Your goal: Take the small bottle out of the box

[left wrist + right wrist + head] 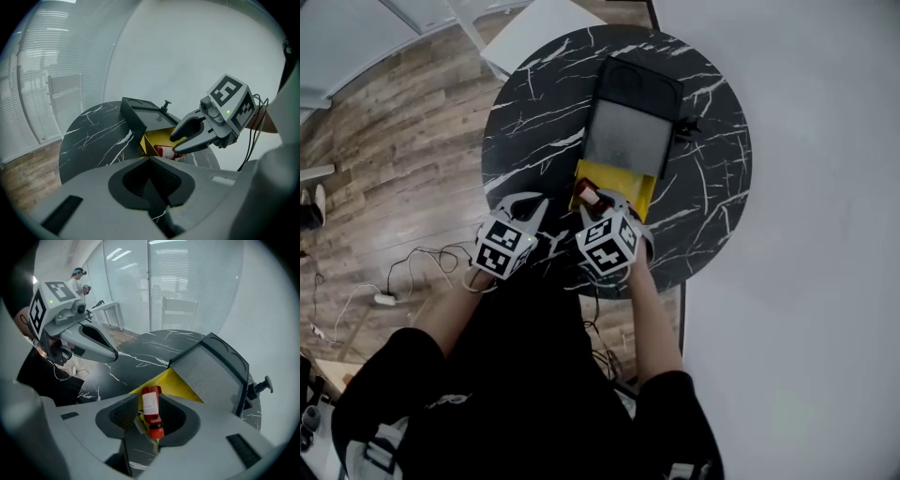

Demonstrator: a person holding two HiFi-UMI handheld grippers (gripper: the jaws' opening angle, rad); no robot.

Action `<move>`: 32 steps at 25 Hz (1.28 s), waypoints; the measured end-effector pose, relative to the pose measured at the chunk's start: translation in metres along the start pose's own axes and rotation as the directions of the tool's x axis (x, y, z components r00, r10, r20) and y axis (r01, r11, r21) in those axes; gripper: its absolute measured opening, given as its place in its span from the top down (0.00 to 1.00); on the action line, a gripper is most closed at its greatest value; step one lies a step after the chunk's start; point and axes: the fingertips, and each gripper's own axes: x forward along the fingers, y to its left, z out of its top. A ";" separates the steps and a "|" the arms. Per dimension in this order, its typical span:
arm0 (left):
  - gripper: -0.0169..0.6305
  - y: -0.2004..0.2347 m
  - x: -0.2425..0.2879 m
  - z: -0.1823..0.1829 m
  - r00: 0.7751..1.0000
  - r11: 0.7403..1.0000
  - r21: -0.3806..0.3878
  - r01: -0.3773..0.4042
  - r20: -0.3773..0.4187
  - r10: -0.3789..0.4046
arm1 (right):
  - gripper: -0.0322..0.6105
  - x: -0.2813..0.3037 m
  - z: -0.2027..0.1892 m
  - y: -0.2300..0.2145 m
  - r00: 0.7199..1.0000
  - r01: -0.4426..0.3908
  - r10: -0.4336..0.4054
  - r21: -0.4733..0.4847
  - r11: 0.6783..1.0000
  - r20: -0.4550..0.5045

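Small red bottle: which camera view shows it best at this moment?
The right gripper view. There the bottle stands mid-frame between the right claw's open jaws, with its label and cap plain to see. The head view shows only a red speck in the yellow box. The left gripper view shows part of it, low and partly hidden behind the right claw's tips.

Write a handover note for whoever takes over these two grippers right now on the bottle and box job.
Left gripper: shut, empty, held over the near side of the table, beside the box.
Right gripper: pointed down into the box's yellow end, jaws apart around the small red bottle, not gripping it.
Box: on the round black table, lid open; the bottle is still inside.
Done: box open, right gripper placed round the bottle.
Left: close on the bottle and lift it out.
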 end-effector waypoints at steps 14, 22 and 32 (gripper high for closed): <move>0.98 0.012 0.002 -0.003 1.000 0.998 -0.055 -0.021 -0.001 0.021 | 0.68 0.035 -0.016 -0.008 0.992 -0.029 0.020 -0.071 0.997 -0.125; 0.98 0.015 -0.001 -0.010 0.999 0.996 -0.086 -0.032 -0.001 0.032 | 0.65 0.052 -0.016 -0.010 0.984 -0.066 0.047 -0.105 0.992 -0.172; 0.98 0.027 -0.003 -0.008 0.999 0.994 -0.100 -0.040 0.001 0.040 | 0.62 0.068 -0.018 -0.010 0.974 -0.095 0.072 -0.101 0.990 -0.213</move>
